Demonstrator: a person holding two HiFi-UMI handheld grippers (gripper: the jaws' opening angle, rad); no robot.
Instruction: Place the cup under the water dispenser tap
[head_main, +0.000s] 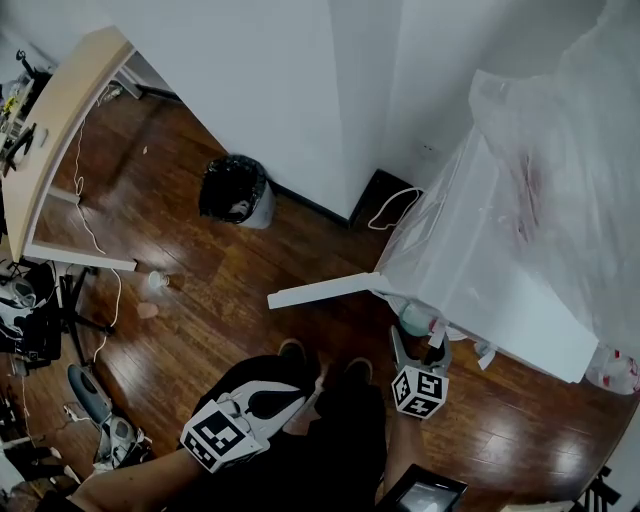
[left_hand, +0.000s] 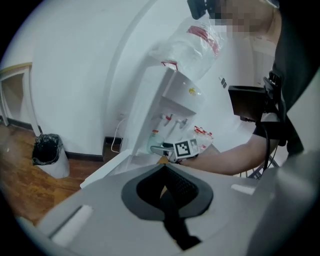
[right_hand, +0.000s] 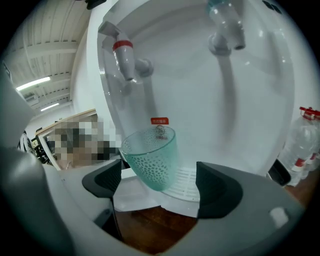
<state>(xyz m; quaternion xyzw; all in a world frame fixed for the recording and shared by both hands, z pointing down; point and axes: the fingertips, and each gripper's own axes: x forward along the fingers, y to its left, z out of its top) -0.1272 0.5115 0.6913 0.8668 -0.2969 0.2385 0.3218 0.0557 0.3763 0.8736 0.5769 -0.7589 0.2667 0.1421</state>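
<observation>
Green dotted cup (right_hand: 150, 157) — light, thin-walled, probably slick — stands between the wide-apart, untouching jaws of the right gripper (right_hand: 159, 182); grasp mid-wall, gently.

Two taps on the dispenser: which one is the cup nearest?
The red-capped tap, left in the right gripper view; the cup stands roughly below it. The pale tap sits off to the right.

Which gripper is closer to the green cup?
Right. The right gripper has its open jaws either side of the cup, at the drip tray; the left gripper is well back from it.
</observation>
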